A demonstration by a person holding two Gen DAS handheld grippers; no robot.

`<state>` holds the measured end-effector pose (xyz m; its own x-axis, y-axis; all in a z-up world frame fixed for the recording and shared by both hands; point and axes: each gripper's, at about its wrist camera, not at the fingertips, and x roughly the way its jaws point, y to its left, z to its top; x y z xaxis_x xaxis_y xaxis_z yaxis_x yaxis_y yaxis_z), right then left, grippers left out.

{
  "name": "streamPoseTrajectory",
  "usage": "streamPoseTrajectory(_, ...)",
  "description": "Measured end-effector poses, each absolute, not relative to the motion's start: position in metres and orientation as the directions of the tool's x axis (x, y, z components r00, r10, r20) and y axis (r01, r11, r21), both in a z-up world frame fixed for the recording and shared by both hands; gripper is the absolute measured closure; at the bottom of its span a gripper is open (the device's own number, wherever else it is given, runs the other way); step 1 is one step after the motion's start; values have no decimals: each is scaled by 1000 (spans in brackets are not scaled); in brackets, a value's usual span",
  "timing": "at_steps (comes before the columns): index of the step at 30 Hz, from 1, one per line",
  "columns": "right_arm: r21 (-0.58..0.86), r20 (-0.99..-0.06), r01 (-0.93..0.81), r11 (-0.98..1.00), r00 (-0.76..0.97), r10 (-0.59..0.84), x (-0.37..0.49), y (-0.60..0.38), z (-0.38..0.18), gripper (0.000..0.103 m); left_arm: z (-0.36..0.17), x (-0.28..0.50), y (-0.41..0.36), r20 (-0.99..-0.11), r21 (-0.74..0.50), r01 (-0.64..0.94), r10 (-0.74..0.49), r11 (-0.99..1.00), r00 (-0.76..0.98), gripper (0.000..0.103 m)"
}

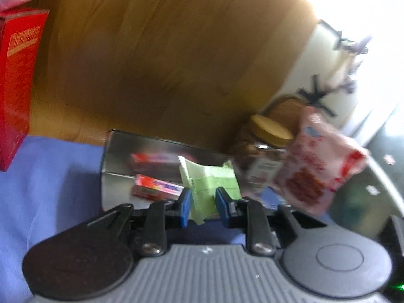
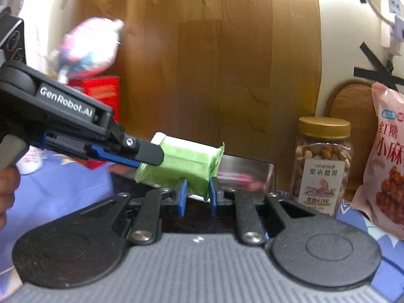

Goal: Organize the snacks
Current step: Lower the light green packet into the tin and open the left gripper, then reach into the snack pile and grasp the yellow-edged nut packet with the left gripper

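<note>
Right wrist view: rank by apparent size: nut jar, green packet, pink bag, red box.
1. Pink bag, cropped, nearest.
2. Nut jar and green packet: too alike to rank.
3. Red box, partly hidden, farther.

Looks like a home to me, likely a bedroom: I'm over a blue-purple bedsheet (image 2: 63,184) with a wood-grain headboard or panel (image 2: 214,63) at 12 o'clock and a cream wall (image 2: 338,50) at 2 o'clock. Household clutter backs it up: nut jar (image 2: 322,164) at 3, red carton (image 2: 101,93) at 10, a pink plush-like thing (image 2: 88,48) on top, too blurred to name
</note>
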<state>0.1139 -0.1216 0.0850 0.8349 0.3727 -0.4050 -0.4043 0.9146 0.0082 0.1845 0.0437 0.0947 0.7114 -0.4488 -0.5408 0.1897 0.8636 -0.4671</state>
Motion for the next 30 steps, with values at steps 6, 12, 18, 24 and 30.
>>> streamPoseTrajectory(6, 39, -402, -353, 935, 851, 338, 113, -131, 85, 80, 91, 173, 47, -544, -403, 178, -391, 898, 742, 76)
streamPoseTrajectory(12, 141, -410, -350, 926, 831, 376, 75, -146, 79, 80, 97, 126, 41, -557, -265, 133, -264, 955, 788, 76)
streamPoseTrajectory(18, 266, -435, -316, 911, 804, 406, 29, -153, 59, 80, 86, 76, 31, -576, -177, 95, -182, 980, 797, 76)
streamPoseTrajectory(24, 335, -441, -262, 905, 805, 396, 1, -163, 46, 75, 71, 42, 21, -596, -133, 65, -132, 989, 792, 64)
streamPoseTrajectory(30, 358, -441, -236, 903, 810, 387, -14, -165, 39, 72, 65, 23, 21, -598, -86, 27, -73, 996, 798, 57)
